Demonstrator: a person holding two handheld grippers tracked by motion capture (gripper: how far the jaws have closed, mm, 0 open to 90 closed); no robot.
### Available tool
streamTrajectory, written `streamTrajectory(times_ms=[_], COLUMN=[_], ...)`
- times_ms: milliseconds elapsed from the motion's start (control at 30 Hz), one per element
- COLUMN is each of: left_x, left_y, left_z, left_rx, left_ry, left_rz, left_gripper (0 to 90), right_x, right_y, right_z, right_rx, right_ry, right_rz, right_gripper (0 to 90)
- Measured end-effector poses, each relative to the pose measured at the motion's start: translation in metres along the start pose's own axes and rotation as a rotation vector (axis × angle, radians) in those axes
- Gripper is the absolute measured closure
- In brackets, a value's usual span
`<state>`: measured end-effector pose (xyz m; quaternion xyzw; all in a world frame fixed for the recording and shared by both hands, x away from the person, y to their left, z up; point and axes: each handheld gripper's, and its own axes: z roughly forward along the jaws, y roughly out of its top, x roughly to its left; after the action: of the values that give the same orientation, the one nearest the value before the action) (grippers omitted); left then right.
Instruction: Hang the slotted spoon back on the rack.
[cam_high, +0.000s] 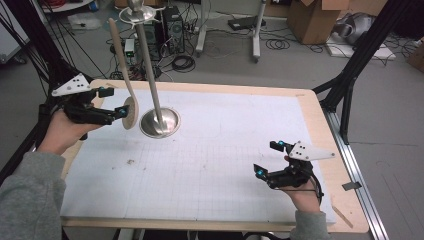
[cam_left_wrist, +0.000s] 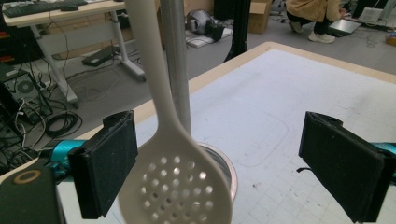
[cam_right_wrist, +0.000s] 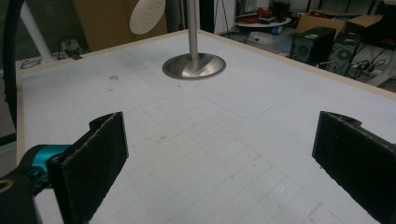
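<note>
Slotted spoon hanging on the stand, left gripper open around its bowl

I see the cream slotted spoon (cam_left_wrist: 175, 186) hanging beside the steel stand (cam_high: 159, 122), its bowl low, just left of the stand's base. Left gripper (cam_high: 120, 111) has jaws wide, pads off the bowl; right gripper (cam_high: 268, 159) open, empty, well right of the stand. Spoon looks like light, stiff, smooth plastic; I'd pinch the thin handle just above the bowl.
</note>
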<state>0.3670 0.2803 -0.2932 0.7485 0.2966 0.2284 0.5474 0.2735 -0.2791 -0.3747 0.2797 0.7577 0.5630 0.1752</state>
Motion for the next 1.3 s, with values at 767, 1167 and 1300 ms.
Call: streamTrajectory(times_ms=[767,1167,1300], left_x=[-0.027,-0.037,-0.041], left_y=[-0.037,-0.060,-0.067], left_z=[-0.016,-0.032,-0.037], left_rx=[-0.068,-0.113,-0.103], left_ry=[-0.001,0.003,0.023], left_rz=[0.029,-0.062,-0.052], left_gripper=[11.8,11.9,11.9], right_x=[0.002,0.004,0.004], right_y=[0.003,0.006,0.006], right_z=[0.000,0.002,0.002], right_rx=[-0.011,-0.013,-0.014], right_ry=[-0.002,0.003,0.003], right_rz=[-0.011,-0.022,-0.019], right_gripper=[2.4,2.4,2.4])
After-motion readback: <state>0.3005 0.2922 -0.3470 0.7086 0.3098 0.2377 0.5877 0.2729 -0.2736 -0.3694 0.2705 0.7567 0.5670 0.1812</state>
